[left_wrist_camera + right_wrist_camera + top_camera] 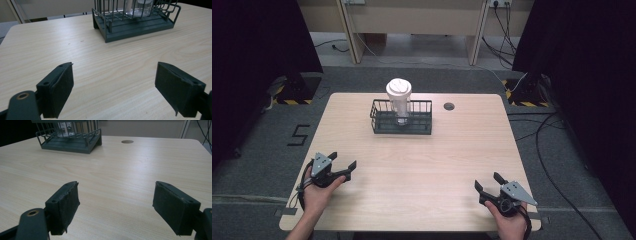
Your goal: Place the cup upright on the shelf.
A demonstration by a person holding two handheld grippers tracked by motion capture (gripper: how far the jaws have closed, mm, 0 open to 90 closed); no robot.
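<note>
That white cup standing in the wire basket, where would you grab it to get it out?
Probably by the upper body just under the lid, from the side. The white cup stands upright in the dark wire basket, whose bars fence its lower part, while its top rises clear above the rim. Both grippers are open.

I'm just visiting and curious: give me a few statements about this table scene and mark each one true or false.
1. The white lidded cup stands upright inside the dark wire basket. True.
2. The left gripper is clamped on the cup. False: its jaws are spread open over bare table, far from the cup.
3. The right gripper is open and holds nothing. True.
4. The basket sits at the near edge, between the two hands. False: it stands toward the far side of the table.
5. A small round hole lies in the tabletop to the right of the basket. True.
</note>
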